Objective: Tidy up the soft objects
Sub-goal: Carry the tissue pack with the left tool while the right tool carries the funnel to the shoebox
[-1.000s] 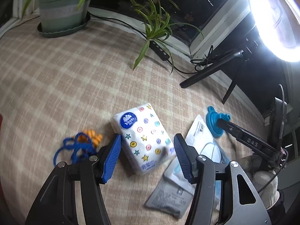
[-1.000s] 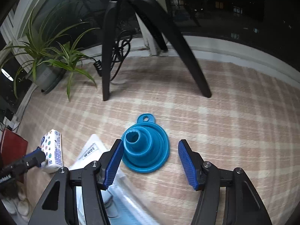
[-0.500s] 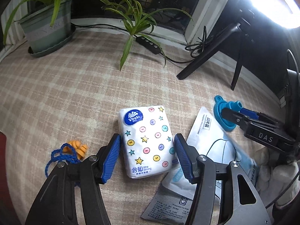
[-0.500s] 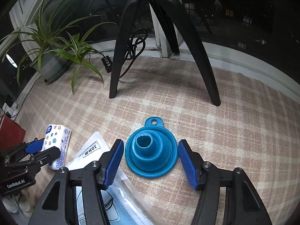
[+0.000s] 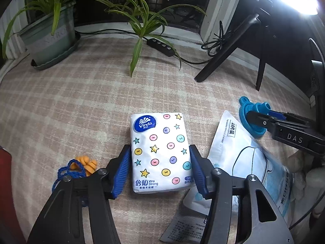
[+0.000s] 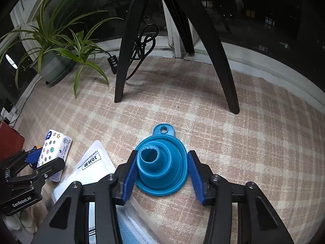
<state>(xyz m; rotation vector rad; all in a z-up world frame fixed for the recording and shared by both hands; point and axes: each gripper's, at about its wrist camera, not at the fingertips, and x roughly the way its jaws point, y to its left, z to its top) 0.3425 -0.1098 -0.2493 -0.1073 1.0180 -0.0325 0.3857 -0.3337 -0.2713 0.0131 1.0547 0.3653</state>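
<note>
A white Vinda tissue pack (image 5: 160, 152) with coloured dots and stars lies on the checked cloth; it also shows in the right wrist view (image 6: 54, 148). My left gripper (image 5: 159, 169) is open, its blue pads on either side of the pack's near half. A blue silicone funnel (image 6: 161, 170) sits mouth-down on the cloth; it also shows in the left wrist view (image 5: 250, 120). My right gripper (image 6: 161, 174) is open, with its pads flanking the funnel. Orange earplugs on a blue cord (image 5: 81, 167) lie left of the pack.
A clear bag of face masks (image 5: 247, 162) lies between pack and funnel, also seen in the right wrist view (image 6: 91, 170). A potted plant (image 5: 48, 36), black tripod legs (image 6: 121, 65), a cable with switch (image 5: 160, 45) and a window sill stand at the back. A red object (image 6: 9, 142) is at the left.
Both grippers have moved forward and lower. The left pads now straddle the tissue pack and the right pads straddle the funnel. Both stayed open.
</note>
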